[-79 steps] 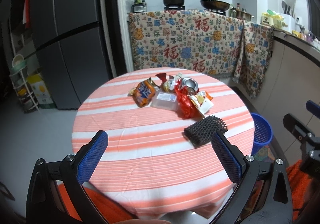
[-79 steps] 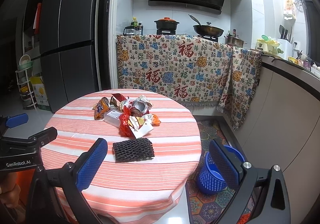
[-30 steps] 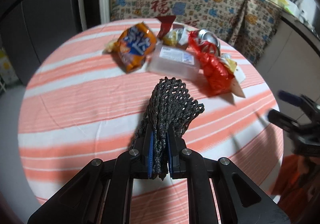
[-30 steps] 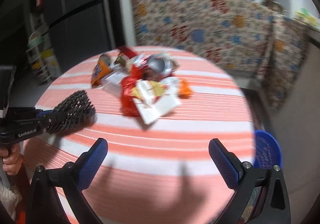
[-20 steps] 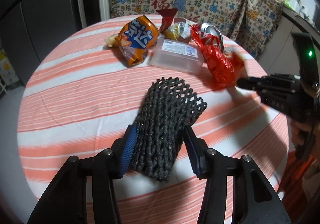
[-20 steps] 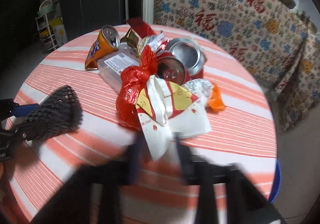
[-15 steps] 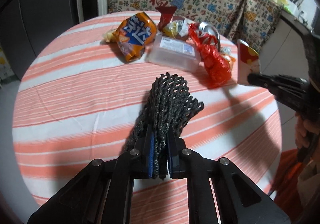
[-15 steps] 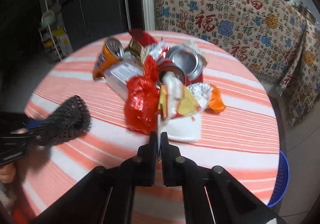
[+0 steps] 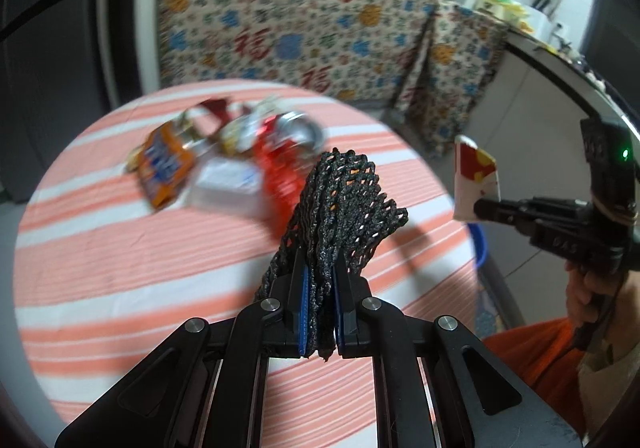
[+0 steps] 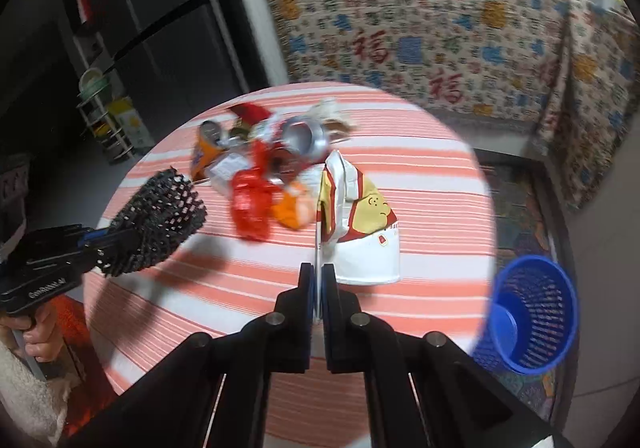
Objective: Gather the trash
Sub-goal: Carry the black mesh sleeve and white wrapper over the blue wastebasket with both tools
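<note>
My left gripper is shut on a black foam net sleeve and holds it above the striped round table. It also shows in the right wrist view. My right gripper is shut on a white, red and yellow paper wrapper, lifted off the table; the wrapper also shows in the left wrist view. A pile of trash stays on the table: an orange snack bag, a clear plastic box, a red plastic bag and a crushed can.
A blue mesh waste basket stands on the floor at the table's right side. A patterned cloth hangs over the counter behind. A dark fridge and a small rack stand at the left.
My right gripper closed on the paper wrapper and lifted it off the pile toward the table's right edge. My left gripper still holds the net sleeve, raised higher.
</note>
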### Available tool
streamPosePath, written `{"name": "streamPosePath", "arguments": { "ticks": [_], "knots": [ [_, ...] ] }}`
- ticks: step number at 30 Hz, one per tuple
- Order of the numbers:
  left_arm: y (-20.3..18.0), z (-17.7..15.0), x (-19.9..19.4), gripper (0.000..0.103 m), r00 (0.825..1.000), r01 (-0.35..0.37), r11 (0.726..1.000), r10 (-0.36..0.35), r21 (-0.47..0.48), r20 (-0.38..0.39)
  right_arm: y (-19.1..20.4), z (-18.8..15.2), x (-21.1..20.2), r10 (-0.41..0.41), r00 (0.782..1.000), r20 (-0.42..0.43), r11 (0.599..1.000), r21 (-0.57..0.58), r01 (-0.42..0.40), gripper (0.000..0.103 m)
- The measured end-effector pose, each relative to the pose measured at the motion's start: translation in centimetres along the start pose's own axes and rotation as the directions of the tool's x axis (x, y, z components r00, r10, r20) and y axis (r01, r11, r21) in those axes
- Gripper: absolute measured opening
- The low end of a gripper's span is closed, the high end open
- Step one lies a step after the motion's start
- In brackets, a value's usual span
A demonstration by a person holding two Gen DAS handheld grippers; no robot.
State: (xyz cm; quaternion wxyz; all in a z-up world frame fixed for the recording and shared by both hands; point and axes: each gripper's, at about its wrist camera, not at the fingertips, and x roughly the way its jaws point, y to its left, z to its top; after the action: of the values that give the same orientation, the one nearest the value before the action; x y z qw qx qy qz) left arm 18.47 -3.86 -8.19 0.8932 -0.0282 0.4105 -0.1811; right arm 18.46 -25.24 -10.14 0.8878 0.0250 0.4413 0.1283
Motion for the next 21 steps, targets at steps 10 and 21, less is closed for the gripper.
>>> {"name": "streamPosePath", "arguments": {
  "ticks": [10,21],
  "knots": [
    [-8.9,4.2,5.3,0.008,0.993,0.118,0.991,-0.117,0.069,-0.029,-8.8,-0.5,-4.6,-0.100,0.994,0.036,0.990,0.104,0.096,0.004],
    [-20.1,7.2,14.0,0.008,0.977,0.199,0.965,-0.181,0.170,-0.112,-21.9,-1.8,-5.0,-0.181,0.983,-0.029,0.933,0.311,0.181,0.004]
  ]
}}
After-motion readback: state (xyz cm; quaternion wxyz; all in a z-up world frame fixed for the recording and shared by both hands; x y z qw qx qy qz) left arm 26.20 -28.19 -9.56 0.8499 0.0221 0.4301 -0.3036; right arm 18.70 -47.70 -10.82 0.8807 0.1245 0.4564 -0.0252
